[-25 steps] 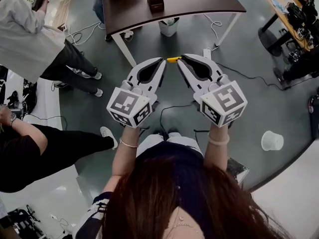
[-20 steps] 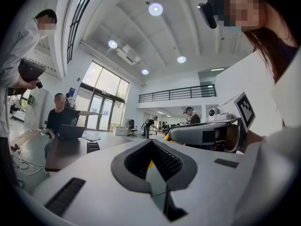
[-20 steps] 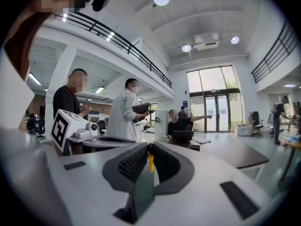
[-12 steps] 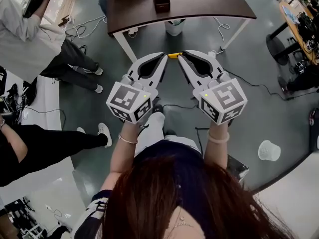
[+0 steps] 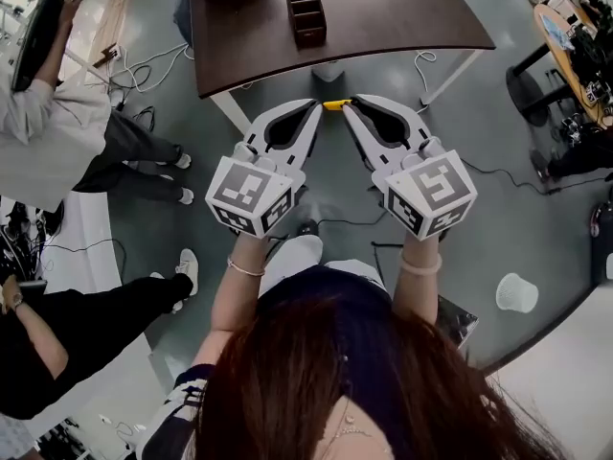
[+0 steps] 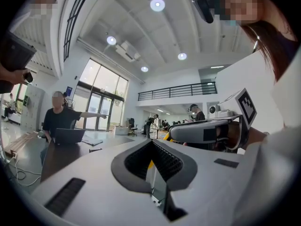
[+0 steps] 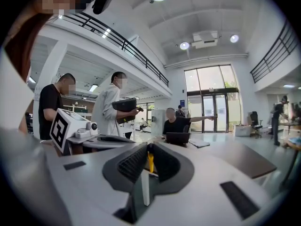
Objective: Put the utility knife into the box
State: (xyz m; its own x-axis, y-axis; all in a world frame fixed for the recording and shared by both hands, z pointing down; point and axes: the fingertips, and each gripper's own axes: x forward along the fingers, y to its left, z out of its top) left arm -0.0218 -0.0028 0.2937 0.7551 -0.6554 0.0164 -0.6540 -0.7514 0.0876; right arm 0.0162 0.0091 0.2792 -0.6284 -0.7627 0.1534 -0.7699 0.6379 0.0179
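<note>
A short yellow utility knife (image 5: 333, 105) spans the gap between my two gripper tips, held up over the grey floor. My left gripper (image 5: 317, 106) is shut on its left end and my right gripper (image 5: 348, 103) is shut on its right end. The knife's yellow strip (image 7: 150, 163) shows between the jaws in the right gripper view, and the same yellow strip (image 6: 150, 164) appears in the left gripper view. A dark brown box (image 5: 306, 17) with open compartments stands on the dark brown table (image 5: 402, 12), ahead of both grippers.
The table's white legs (image 5: 226, 109) stand just beyond the grippers. Cables (image 5: 498, 172) trail over the floor. A white bin (image 5: 518, 292) sits at the right. People (image 5: 57, 113) stand at the left, and a cluttered desk (image 5: 565, 36) is at the far right.
The table and box have drawn closer and now sit lower in the head view. Both grippers keep the same pose with the knife between their tips.
</note>
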